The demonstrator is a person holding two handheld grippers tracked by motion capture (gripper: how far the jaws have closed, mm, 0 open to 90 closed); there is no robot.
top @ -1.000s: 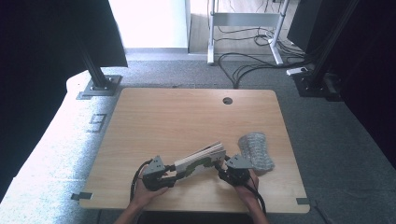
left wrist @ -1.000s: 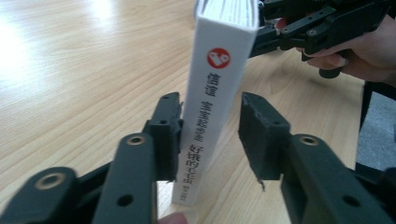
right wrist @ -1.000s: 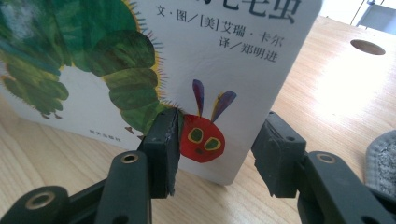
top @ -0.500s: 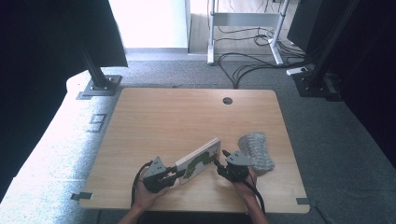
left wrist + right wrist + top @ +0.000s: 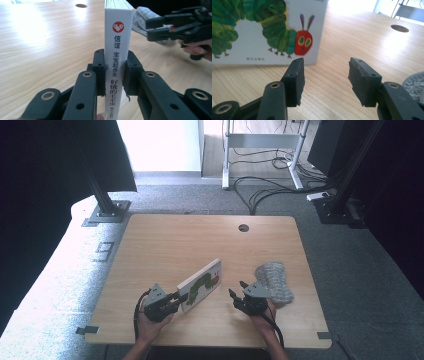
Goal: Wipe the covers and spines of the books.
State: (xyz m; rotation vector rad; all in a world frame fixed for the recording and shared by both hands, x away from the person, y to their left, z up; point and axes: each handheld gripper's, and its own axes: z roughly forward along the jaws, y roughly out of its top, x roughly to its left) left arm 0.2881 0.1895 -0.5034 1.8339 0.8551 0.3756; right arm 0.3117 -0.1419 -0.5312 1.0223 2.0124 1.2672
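I saw the left gripper (image 5: 176,298) low near the front edge of the table (image 5: 165,245), its jaws clamped on the spine of the book (image 5: 201,284), which stood upright on its edge. The right gripper (image 5: 238,288) rested just beside it, jaws wide apart and holding nothing. Half a second before, the right one was touching the book; now it had drawn back. A grey cloth (image 5: 275,281) lay near its right side
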